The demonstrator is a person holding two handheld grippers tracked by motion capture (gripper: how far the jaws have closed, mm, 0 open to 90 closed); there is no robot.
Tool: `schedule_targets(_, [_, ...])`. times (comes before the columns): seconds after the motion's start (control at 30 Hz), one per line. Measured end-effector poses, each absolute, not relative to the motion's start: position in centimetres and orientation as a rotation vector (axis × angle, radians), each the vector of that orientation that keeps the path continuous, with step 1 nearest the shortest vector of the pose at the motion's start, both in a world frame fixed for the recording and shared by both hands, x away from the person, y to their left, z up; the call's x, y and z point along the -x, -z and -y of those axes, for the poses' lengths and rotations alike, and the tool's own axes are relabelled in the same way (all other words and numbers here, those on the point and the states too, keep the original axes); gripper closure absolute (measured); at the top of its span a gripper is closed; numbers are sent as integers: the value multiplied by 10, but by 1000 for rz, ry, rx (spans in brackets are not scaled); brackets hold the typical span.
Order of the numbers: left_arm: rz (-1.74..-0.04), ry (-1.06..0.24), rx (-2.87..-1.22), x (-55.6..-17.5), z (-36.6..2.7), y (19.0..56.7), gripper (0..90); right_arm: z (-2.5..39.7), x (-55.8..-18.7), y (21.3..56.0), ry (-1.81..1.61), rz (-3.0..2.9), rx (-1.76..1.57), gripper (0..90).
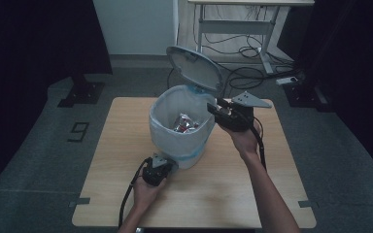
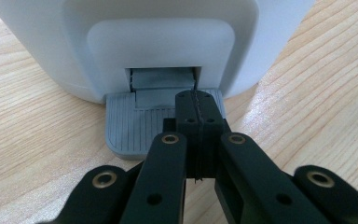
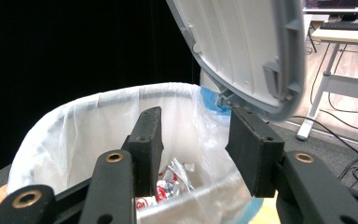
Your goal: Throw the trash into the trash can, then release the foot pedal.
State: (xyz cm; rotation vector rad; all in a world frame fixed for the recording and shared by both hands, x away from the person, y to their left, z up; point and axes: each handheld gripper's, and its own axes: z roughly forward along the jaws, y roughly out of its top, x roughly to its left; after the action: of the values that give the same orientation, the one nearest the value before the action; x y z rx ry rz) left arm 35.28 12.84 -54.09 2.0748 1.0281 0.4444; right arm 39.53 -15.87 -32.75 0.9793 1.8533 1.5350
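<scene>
A white pedal bin [image 1: 177,141] lined with a clear bag stands mid-table, its grey lid [image 1: 194,68] tipped up and back. Red and white wrappers [image 1: 185,123] lie inside. My left gripper [image 1: 167,165] is at the bin's near base. In the left gripper view its jaws [image 2: 196,100] are shut, tips resting on the ribbed grey pedal [image 2: 126,126]. My right gripper [image 1: 213,109] hovers at the bin's right rim. In its own view the right gripper [image 3: 196,135] is open and holds nothing, above the bag's edge [image 3: 88,121] and under the lid [image 3: 242,46], with wrappers [image 3: 168,184] below.
The wooden table [image 1: 223,194] has bare room around the bin. Beyond it a white desk frame [image 1: 267,43] stands on the floor with tangled cables [image 1: 243,73] and a power strip [image 1: 289,80]. A black stand base [image 1: 82,92] sits at the left, by dark curtains.
</scene>
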Motion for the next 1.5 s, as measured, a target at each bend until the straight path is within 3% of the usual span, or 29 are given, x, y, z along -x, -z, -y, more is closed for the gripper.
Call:
schedule_targets(0.53, [-1043, -419, -2064, -354, -129, 540, 898, 184, -379, 339, -1551, -1865, -963, 541])
schedule_targets(0.7, [-1061, -409, -2063, -353, -131, 534, 641, 189, -374, 340, -1558, -1865, -955, 536])
schedule_targets(0.83, [-1074, -366, -2003, -352, -141, 528, 530, 191, -371, 341, -1563, -1864, -950, 533])
schedule_targets(0.97, [-1091, -299, -1934, -352, -153, 522, 509, 193, -367, 345, -1569, -1866, -951, 532])
schedule_targets(1.5, [-1046, -364, -1960, -346, -157, 519, 485, 209, -352, 372, -1556, -1896, -952, 530])
